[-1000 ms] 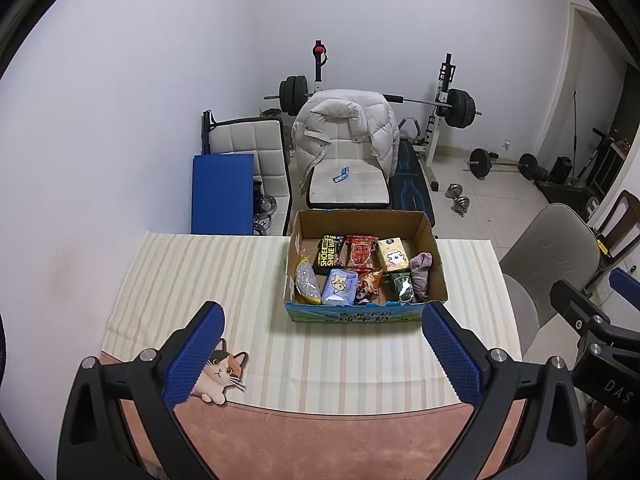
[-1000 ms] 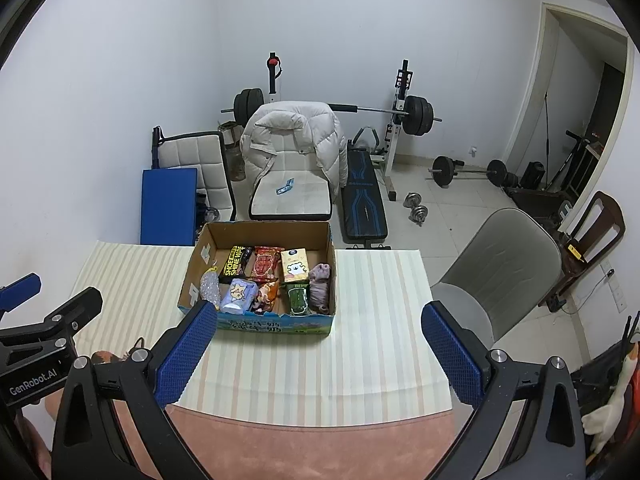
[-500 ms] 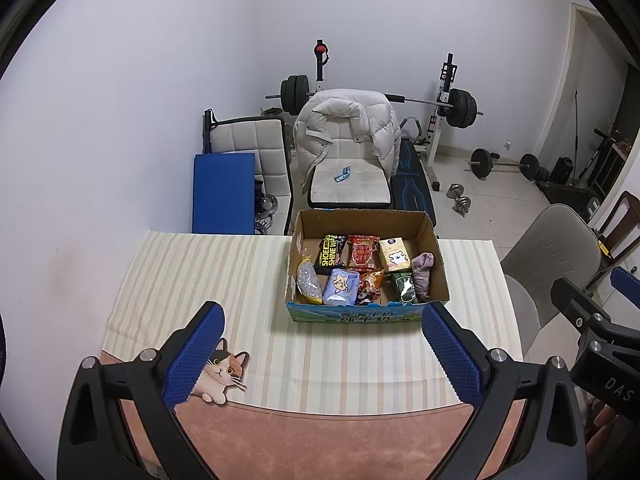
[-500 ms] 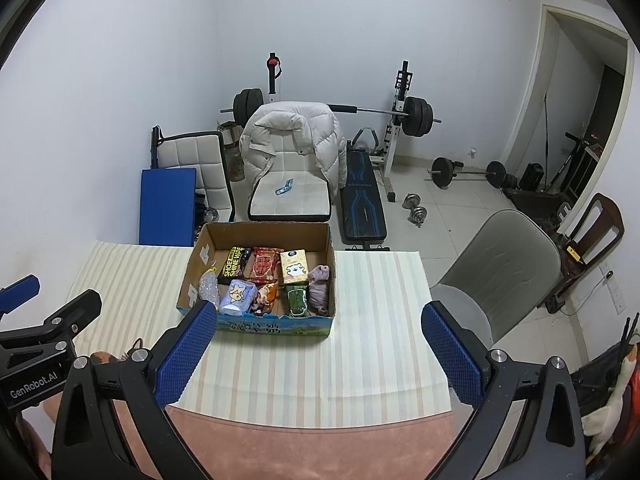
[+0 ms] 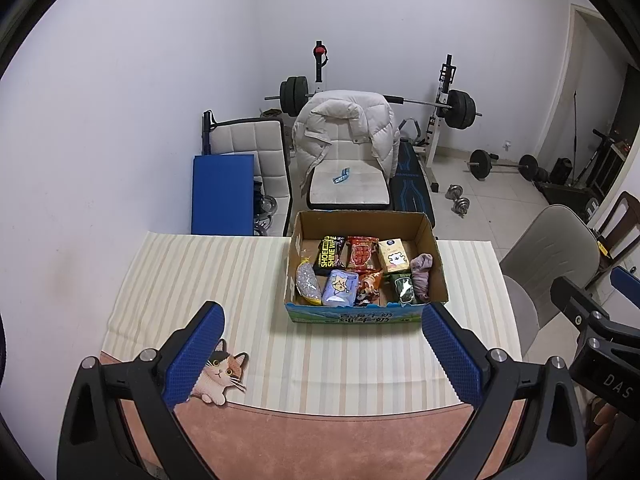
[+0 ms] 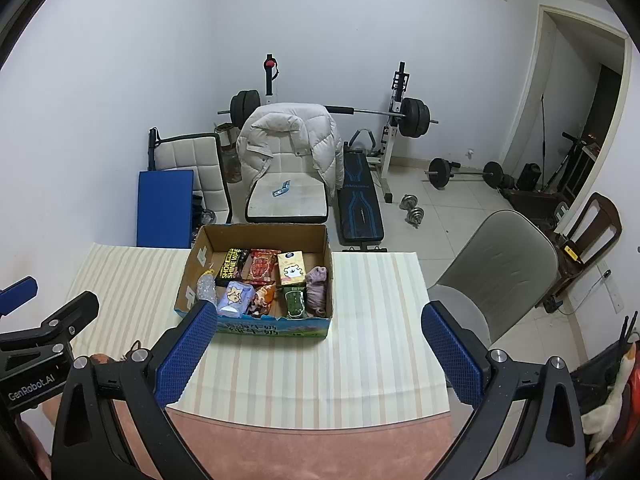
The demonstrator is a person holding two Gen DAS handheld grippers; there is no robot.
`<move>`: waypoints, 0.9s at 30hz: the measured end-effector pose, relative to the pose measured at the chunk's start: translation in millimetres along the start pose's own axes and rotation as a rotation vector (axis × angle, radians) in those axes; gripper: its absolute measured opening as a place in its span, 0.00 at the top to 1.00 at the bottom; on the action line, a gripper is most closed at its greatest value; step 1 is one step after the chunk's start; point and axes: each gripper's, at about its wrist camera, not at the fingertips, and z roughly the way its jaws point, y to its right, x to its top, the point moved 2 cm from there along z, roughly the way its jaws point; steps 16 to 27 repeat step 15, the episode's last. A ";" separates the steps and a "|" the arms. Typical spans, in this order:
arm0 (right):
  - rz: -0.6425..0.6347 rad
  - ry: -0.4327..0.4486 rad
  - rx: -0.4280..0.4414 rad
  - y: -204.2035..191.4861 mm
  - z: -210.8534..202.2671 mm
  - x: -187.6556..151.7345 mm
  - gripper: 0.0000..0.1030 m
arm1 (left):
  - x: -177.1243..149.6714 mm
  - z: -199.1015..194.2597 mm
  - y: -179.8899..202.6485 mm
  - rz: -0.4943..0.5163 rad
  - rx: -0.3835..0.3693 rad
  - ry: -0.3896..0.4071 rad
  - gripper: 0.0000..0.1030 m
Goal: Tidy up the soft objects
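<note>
An open cardboard box (image 5: pixel 434 248) stands at the far side of the striped tablecloth (image 5: pixel 208 280); it also shows in the right wrist view (image 6: pixel 326 256). It holds several soft packs: a black shoe-wipe pack (image 5: pixel 328 256), a red snack bag (image 5: pixel 361 254), a blue tissue pack (image 5: pixel 340 288), a yellow tissue pack (image 5: pixel 394 255) and a crumpled mauve cloth (image 5: pixel 421 276). My left gripper (image 5: pixel 322 354) is open and empty, well short of the box. My right gripper (image 6: pixel 320 354) is open and empty, near the box's front wall.
A cat-shaped coaster (image 5: pixel 218 376) lies by the left finger. A grey chair (image 6: pixel 500 272) stands right of the table. Behind are a white chair with a puffer jacket (image 5: pixel 344 132), a blue mat (image 5: pixel 222 192) and a barbell rack (image 5: pixel 444 100).
Both grippers have crept slightly forward toward the box. Their jaws stay open and nothing in the box has moved.
</note>
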 end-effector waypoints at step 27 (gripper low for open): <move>0.001 0.004 -0.001 -0.2 -1.3 0.0 0.00 | 3.4 -3.4 -4.2 -0.016 0.005 0.023 0.02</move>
